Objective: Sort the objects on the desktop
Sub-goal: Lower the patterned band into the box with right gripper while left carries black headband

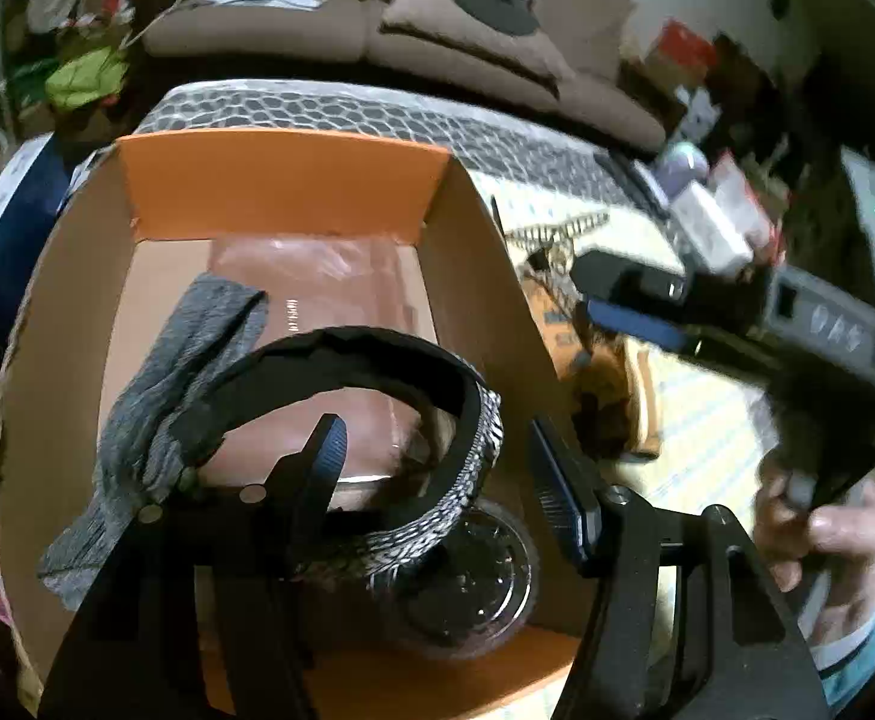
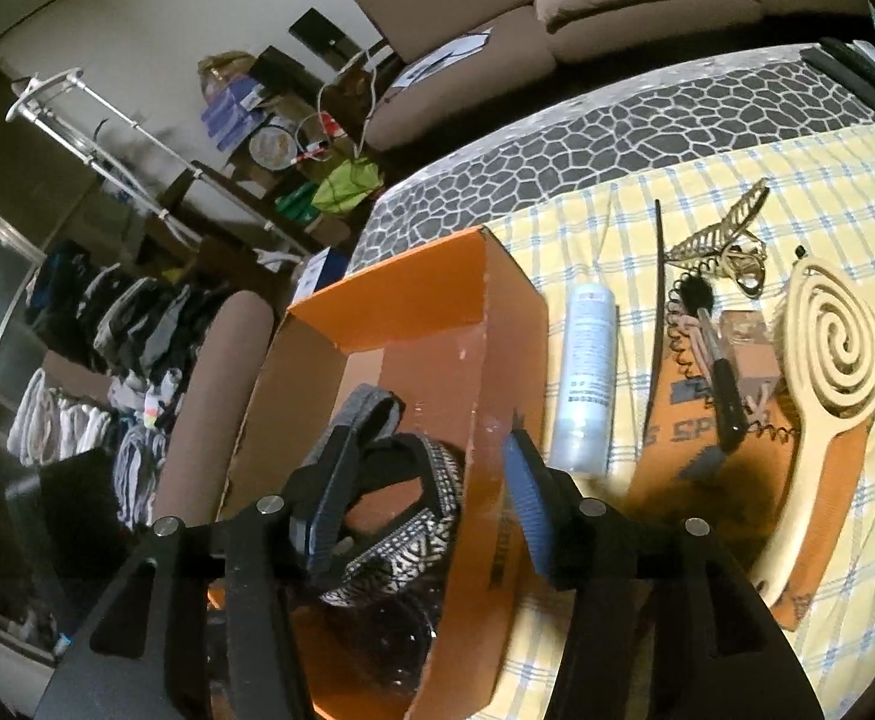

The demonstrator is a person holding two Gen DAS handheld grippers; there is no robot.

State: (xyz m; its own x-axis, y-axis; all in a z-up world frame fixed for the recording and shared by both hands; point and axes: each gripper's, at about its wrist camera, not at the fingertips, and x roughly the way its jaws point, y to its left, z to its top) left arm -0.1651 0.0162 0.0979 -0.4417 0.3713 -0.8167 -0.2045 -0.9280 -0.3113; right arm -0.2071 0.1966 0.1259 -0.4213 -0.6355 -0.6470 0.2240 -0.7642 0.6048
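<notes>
An orange cardboard box (image 1: pixel 281 192) (image 2: pixel 413 306) holds a black and silver studded headband (image 1: pixel 467 450) (image 2: pixel 413 534), a grey cloth headband (image 1: pixel 155 408) (image 2: pixel 365 414) and a clear round lid (image 1: pixel 467 588). My left gripper (image 1: pixel 437 456) is open over the box, its fingers either side of the studded headband. My right gripper (image 2: pixel 419 498) is open above the box's right wall; it also shows in the left wrist view (image 1: pixel 629 300). On the checked cloth lie a white bottle (image 2: pixel 584 372), a cream spiral hairbrush (image 2: pixel 827 372), a black makeup brush (image 2: pixel 713 372) and a gold hair claw (image 2: pixel 719 234).
A thin dark stick (image 2: pixel 656 300) and a coiled hair tie (image 2: pixel 677 330) lie beside an orange flat packet (image 2: pixel 707 468). A brown sofa (image 2: pixel 497 30) stands beyond the table (image 2: pixel 617 126). Clothes hang on a rack (image 2: pixel 107 330) at the left.
</notes>
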